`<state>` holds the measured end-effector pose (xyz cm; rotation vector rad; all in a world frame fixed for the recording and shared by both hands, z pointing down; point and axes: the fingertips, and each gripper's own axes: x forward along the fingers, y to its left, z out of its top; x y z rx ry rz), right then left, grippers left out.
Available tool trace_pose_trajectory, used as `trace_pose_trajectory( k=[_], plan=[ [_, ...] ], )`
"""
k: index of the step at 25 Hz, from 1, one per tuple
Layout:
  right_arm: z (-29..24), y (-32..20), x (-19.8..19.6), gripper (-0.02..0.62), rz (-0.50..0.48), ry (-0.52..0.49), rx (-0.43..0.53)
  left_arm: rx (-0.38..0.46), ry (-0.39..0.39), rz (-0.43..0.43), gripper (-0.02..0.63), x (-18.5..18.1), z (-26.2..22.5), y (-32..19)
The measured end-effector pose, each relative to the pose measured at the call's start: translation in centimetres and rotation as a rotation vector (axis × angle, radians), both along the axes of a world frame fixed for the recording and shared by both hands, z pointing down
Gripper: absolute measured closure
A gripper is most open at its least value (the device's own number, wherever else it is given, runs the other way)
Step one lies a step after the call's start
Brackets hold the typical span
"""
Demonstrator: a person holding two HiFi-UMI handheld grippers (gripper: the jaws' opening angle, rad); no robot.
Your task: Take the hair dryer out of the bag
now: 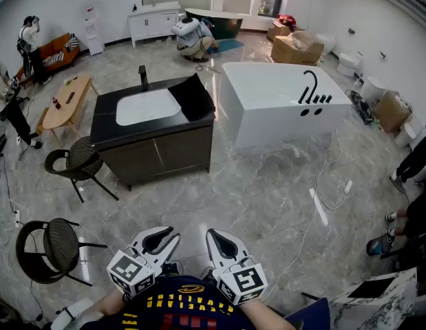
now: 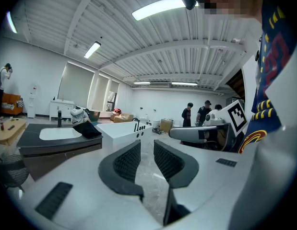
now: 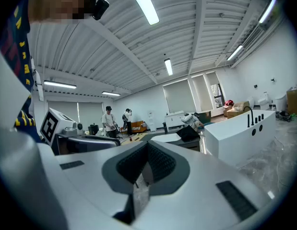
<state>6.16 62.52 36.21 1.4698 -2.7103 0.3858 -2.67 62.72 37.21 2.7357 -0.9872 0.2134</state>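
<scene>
A black bag (image 1: 193, 96) lies on the dark vanity counter (image 1: 106, 119), right of the white sink, far across the floor from me. No hair dryer shows in any view. Both grippers are held close to my body at the bottom of the head view. The left gripper (image 1: 161, 234) has a narrow gap between its jaws with nothing in it, as the left gripper view confirms (image 2: 147, 145). The right gripper (image 1: 218, 236) is shut and empty, its pads meeting in the right gripper view (image 3: 147, 150). The bag (image 2: 87, 130) also appears small in the left gripper view and again, still distant, in the right gripper view (image 3: 189, 133).
A white bathtub (image 1: 274, 102) stands right of the vanity. Two black chairs (image 1: 78, 160) (image 1: 51, 249) sit on the left. A white cable (image 1: 323, 184) trails over the marble floor. A person (image 1: 192, 36) crouches at the back; others stand at the right edge.
</scene>
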Motion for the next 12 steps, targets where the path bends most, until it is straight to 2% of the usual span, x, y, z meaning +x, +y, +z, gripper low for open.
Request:
trace_pose_trajectory(
  k=[8, 12],
  plan=[
    [0.0, 0.7, 0.5, 0.588, -0.007, 0.007, -0.008, -0.005, 0.005, -0.013, 0.517, 0.5, -0.3, 0.6],
    [-0.2, 1.1, 1.5, 0.588, -0.003, -0.022, 0.007, -0.01, 0.005, -0.018, 0.517, 1.3, 0.2, 1.1]
  ],
)
